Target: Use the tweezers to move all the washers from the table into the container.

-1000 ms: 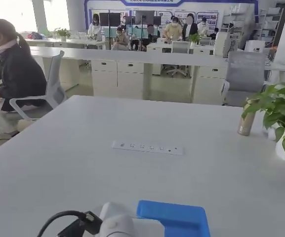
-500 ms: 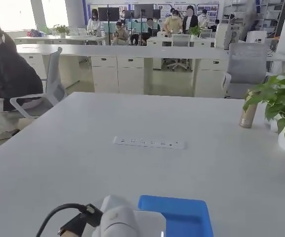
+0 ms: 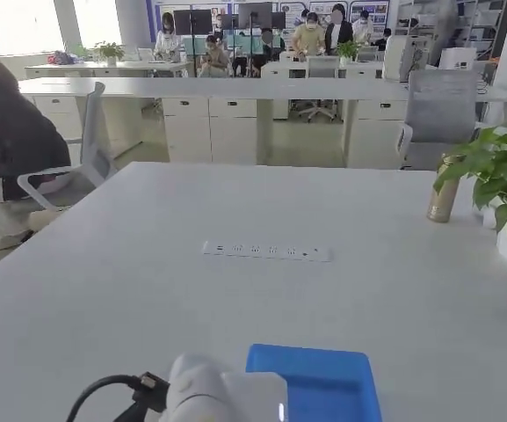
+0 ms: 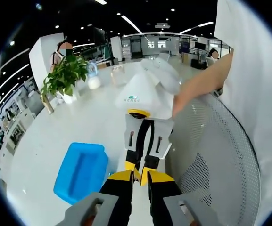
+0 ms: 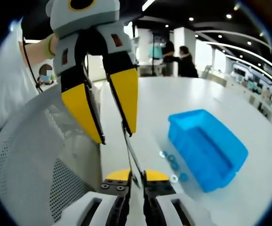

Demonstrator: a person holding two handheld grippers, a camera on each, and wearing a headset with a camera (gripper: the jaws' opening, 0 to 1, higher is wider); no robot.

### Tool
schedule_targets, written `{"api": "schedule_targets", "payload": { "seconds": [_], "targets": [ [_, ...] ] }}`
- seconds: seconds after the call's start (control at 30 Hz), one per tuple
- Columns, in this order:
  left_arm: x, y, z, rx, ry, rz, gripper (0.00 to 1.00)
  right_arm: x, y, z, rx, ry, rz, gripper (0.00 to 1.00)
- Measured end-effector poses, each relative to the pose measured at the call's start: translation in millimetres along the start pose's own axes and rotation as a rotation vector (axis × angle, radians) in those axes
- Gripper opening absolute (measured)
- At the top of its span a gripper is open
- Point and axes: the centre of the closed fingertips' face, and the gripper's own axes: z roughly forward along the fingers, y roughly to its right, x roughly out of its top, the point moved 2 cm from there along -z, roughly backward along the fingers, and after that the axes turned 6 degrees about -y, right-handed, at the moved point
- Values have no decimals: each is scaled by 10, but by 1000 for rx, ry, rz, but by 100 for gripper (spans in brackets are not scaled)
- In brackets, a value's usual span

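My right gripper point(image 5: 136, 177) is shut on thin dark tweezers point(image 5: 130, 150), which run forward toward my left gripper point(image 5: 116, 135). The left gripper comes in from the top, yellow fingers point(image 5: 83, 110) apart, with the tweezers' far end beside one fingertip. Seen from the left gripper view, my left gripper point(image 4: 141, 176) faces the right gripper point(image 4: 139, 165) tip to tip. Several small washers point(image 5: 172, 165) lie on the white table point(image 5: 164, 108) beside the blue container point(image 5: 206, 146) point(image 4: 81, 172) point(image 3: 315, 382). A gripper's white back point(image 3: 222, 394) with a black cable shows at the head view's bottom edge.
A white power strip point(image 3: 266, 251) lies mid-table. A potted plant point(image 3: 503, 180) and a metal bottle point(image 3: 444, 200) stand at the right edge. A grey mesh chair back point(image 4: 211, 155) sits close behind the grippers. People and desks are far behind.
The head view has tipped down a little. The gripper's white back at the bottom edge has shifted slightly right. The container and power strip have stayed put.
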Motion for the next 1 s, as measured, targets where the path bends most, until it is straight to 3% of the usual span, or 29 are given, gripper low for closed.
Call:
{"api": "schedule_targets", "payload": {
  "seconds": [0.13,0.4,0.7,0.8,0.87,0.93,1.0],
  "targets": [
    [-17,4,13,-12,29,-58,8,-4,-11,-2,0,-1,-8,5],
    [-30,-3,36,-7,41,-80,5,0,-16,7,0,-2,-13,5],
    [6,-11,67,-18,39,-52,0,-11,-14,19,1,-8,-10,7],
    [7,-2,68,-18,37,-33,0,-32,12,18,-22,-31,-8,14],
    [11,5,70,-19,36,-30,0,24,-3,-8,-13,5,1,17],
    [18,6,73,-19,35,-17,0,83,-8,-29,-1,40,9,13],
    [13,-13,70,-11,24,-6,0,77,-25,-28,8,32,3,9]
  ]
}}
